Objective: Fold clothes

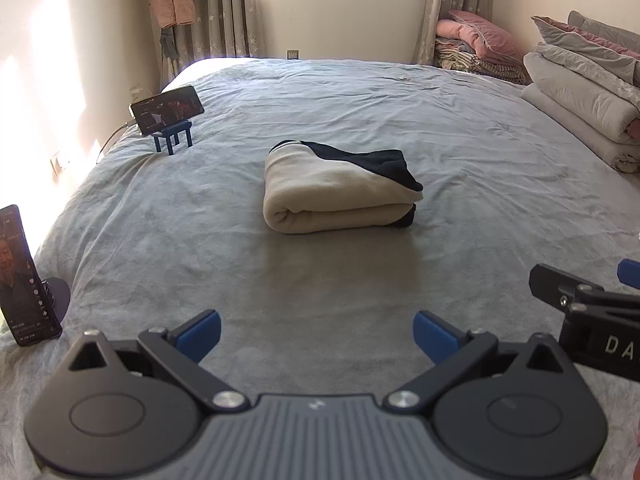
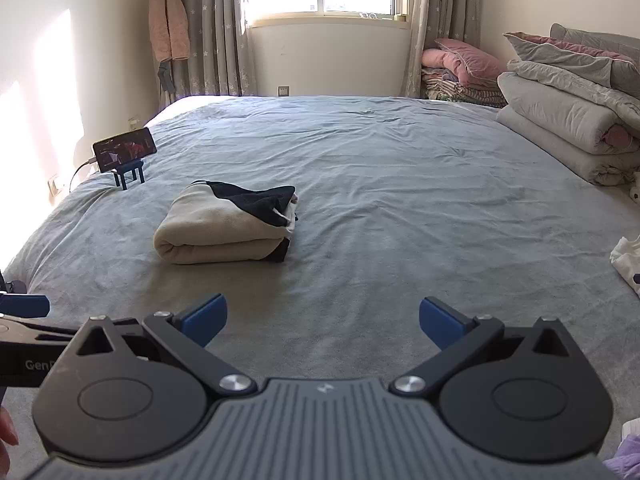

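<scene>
A cream and navy garment (image 1: 340,188) lies folded into a thick bundle in the middle of the grey bed (image 1: 360,112); in the right wrist view the same folded garment (image 2: 228,228) sits ahead and to the left. My left gripper (image 1: 317,336) hovers open over bare bedding, well short of the bundle, with nothing between its blue pads. My right gripper (image 2: 323,322) is likewise open and empty above the bed (image 2: 400,168). Part of the right gripper (image 1: 588,304) shows at the right edge of the left wrist view.
A phone on a blue stand (image 1: 168,114) sits at the bed's far left, and another upright phone (image 1: 24,276) stands near left. Stacked quilts and pillows (image 2: 568,120) fill the right side. White cloth (image 2: 626,260) lies at the right edge. Curtains and a window are behind.
</scene>
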`<state>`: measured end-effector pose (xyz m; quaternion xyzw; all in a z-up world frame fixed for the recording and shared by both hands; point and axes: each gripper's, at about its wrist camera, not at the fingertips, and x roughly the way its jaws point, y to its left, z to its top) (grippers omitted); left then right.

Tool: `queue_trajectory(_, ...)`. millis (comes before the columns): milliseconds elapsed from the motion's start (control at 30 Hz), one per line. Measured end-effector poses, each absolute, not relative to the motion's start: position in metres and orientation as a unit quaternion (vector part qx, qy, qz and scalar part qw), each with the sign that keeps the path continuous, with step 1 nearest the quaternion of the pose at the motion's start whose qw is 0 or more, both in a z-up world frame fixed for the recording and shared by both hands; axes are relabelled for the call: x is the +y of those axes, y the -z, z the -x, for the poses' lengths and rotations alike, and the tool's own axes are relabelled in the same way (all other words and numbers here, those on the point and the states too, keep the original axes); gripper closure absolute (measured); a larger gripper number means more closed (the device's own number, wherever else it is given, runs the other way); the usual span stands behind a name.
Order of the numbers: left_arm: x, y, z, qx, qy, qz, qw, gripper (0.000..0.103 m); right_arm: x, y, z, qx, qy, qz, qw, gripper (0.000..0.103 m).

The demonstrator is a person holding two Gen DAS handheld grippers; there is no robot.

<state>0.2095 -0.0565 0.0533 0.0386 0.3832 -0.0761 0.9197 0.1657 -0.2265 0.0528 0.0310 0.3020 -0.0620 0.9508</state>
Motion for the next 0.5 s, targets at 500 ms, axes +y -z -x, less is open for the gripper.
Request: queue_trajectory(500, -0.043, -0.040, -0.141, 0.400, 0.073, -0.011, 0.914, 0.001, -0.208, -0.051, -0.091, 0.295, 0.043, -0.013, 0.954, 0.000)
